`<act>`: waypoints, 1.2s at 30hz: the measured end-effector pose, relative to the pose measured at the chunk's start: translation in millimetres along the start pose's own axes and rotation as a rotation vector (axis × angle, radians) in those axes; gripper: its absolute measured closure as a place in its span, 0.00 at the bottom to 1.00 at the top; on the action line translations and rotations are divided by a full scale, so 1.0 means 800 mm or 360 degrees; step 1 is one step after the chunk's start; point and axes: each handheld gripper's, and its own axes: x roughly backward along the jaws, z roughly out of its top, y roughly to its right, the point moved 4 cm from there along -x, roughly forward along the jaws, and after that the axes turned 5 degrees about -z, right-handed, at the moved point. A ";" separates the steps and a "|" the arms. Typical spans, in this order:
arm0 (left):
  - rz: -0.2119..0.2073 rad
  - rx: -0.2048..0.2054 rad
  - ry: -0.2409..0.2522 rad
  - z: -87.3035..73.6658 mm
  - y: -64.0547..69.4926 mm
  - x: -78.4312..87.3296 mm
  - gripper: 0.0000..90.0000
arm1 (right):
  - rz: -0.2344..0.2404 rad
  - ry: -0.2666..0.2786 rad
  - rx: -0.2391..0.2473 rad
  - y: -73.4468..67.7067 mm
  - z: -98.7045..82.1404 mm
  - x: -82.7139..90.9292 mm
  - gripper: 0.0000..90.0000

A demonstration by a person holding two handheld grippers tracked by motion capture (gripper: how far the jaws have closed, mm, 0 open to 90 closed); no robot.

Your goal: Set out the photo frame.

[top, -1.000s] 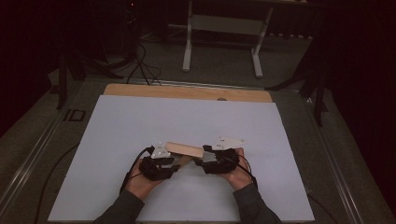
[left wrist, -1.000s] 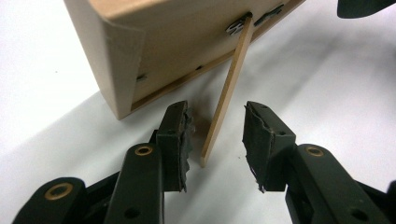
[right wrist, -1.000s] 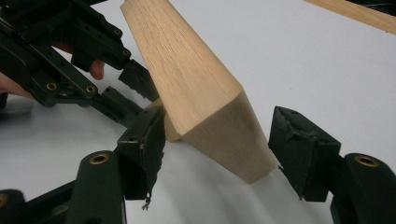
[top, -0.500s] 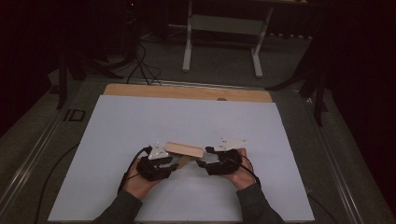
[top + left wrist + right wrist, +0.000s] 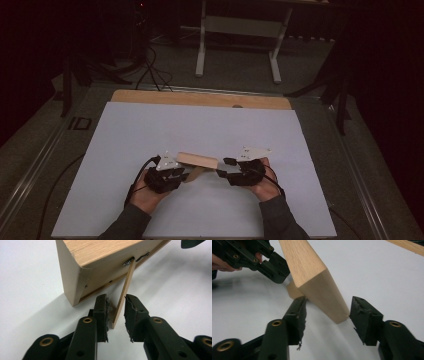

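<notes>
From above, my hands sit at the near middle of the white table, with a wooden block bridging them. My left gripper meets the block's left end and my right gripper its right end. The block looks tilted or lifted off the sheet, though this view is too dim for me to be sure.

In the left gripper view, my jaws stand narrow around a thin wooden slat that hangs off the block's underside near a small metal fitting. They have just been closing; the slat lies between the pads with a sliver of gap on each side, so I don't count it as gripped yet. The block itself rises beyond, one corner resting on the table.

In the right gripper view, my jaws straddle the block's tapered end. They have just been closing too; the left pad touches the wood, while the right pad stands just clear of the corner, so they are fairly wide and not clamped. Farther off, my left gripper works at the block's other end.

I judge this to be the grasping step: steadying the block with the right while the left takes the slat. Next I need both jaws to finish closing squarely before I swing the slat.
</notes>
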 end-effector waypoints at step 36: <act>0.0046 0.0032 0.0052 0.007 0.002 0.001 1.00 | -0.0313 0.0022 -0.0073 0.010 0.001 -0.018 1.00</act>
